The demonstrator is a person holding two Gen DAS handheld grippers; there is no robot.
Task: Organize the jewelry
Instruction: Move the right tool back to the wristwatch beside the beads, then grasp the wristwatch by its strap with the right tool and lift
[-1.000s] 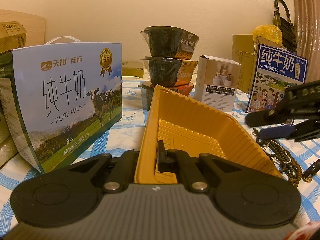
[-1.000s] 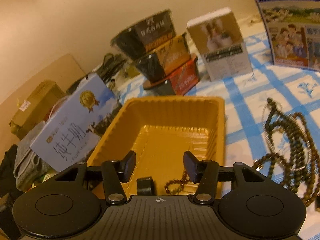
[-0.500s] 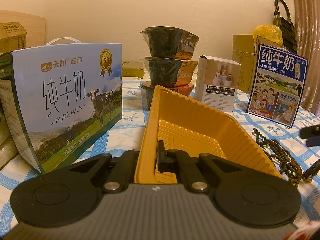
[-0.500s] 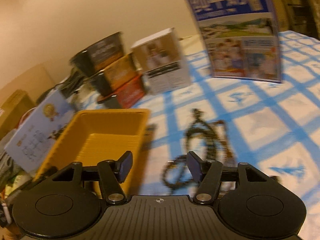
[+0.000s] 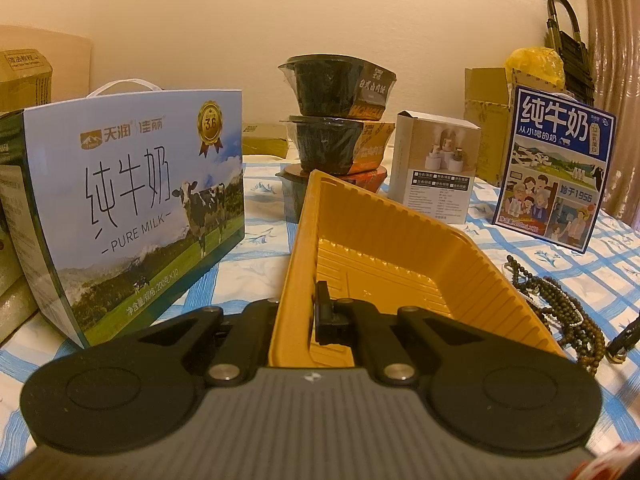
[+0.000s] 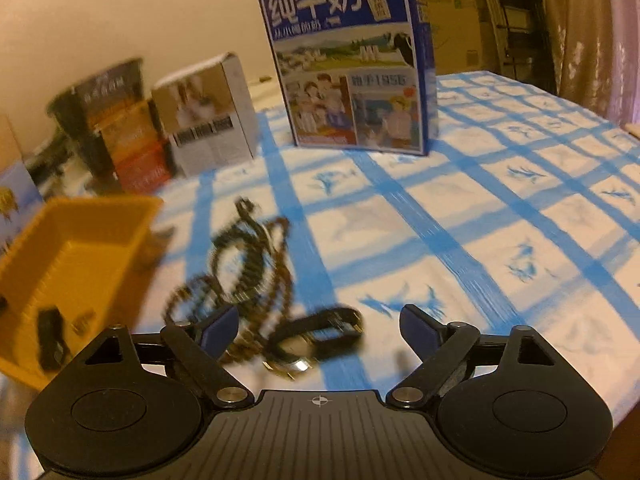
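Note:
My left gripper (image 5: 298, 320) is shut on the near wall of a yellow plastic tray (image 5: 384, 248), which stands tilted on the blue-checked cloth. To the tray's right lies a tangle of dark bead necklaces (image 5: 560, 308) (image 6: 248, 264). My right gripper (image 6: 320, 320) hangs over the cloth with its jaws opening. A black-strapped watch (image 6: 320, 338) lies on the cloth between its blue fingertips (image 6: 416, 322), and the pads do not touch it. The right wrist view shows the tray (image 6: 80, 236) at the left, blurred, with something small in it.
A large milk carton (image 5: 132, 200) stands left of the tray. Behind the tray are stacked black bowls (image 5: 336, 120) and a small white box (image 5: 436, 168). A blue milk box (image 6: 348, 56) stands at the back right, with the checked cloth (image 6: 520, 220) running on to its right.
My right gripper swung from over the tray to the right, above the beads and watch, and its jaws widened. It left the left wrist view. The left gripper and tray stayed put.

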